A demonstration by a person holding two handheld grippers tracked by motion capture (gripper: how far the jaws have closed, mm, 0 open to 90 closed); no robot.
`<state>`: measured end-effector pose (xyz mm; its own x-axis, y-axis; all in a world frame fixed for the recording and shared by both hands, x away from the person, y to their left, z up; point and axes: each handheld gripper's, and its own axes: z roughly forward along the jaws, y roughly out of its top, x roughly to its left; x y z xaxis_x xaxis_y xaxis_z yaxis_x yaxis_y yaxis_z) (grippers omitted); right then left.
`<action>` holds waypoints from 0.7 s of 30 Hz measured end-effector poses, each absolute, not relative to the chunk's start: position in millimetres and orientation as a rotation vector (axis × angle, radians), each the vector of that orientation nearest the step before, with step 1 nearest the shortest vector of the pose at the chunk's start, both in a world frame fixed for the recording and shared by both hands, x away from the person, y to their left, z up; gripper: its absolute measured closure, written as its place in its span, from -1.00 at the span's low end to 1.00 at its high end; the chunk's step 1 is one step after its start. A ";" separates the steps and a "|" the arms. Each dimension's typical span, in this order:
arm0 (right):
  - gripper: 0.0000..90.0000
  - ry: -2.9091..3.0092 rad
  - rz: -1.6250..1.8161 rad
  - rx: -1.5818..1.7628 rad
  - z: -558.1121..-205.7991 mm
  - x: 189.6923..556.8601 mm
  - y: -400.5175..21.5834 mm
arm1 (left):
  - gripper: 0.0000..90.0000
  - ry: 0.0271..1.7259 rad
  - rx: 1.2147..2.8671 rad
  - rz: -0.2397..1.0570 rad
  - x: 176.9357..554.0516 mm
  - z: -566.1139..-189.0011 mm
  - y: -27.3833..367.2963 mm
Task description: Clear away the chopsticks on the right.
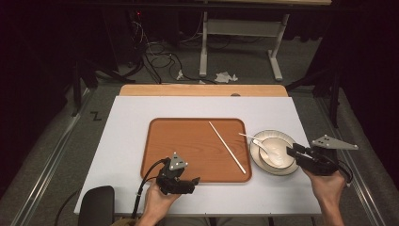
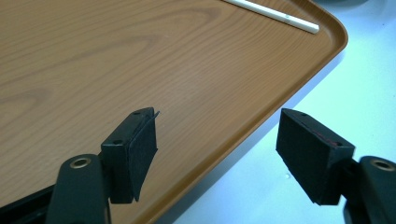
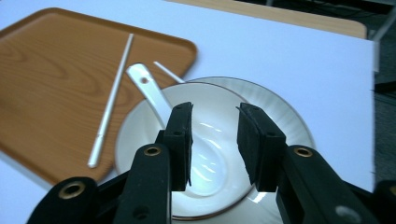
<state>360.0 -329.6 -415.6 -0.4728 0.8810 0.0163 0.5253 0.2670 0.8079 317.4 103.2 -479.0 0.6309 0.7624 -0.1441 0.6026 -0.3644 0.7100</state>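
The right gripper (image 3: 214,140), fingers half apart and empty, hovers over the bowl (image 3: 140,140) with the spoon (image 3: 154,95); one chopstick (image 1: 227,147) lies on the tray (image 1: 164,141), another perhaps at the bowl's ten o'clock, not yet moved.

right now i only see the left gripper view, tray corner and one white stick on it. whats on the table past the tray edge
observer: a white bowl standing on a plate, just beside the tray.
operator: anything in the bowl
observer: a white spoon, its handle leaning out towards the tray.
operator: and the other gripper
observer: the right gripper hovers over the bowl, jaws open, nothing between the pads.
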 end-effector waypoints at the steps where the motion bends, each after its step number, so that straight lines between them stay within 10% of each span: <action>1: 0.47 2.095 1.072 1.273 -415.7 361.0 -332.8 | -0.36 1.064 2.092 0.269 317.4 -479.0 103.2; 21: 0.48 2.150 0.976 1.388 -438.0 396.4 -370.7 | -0.36 1.144 2.059 0.301 306.5 -480.5 116.7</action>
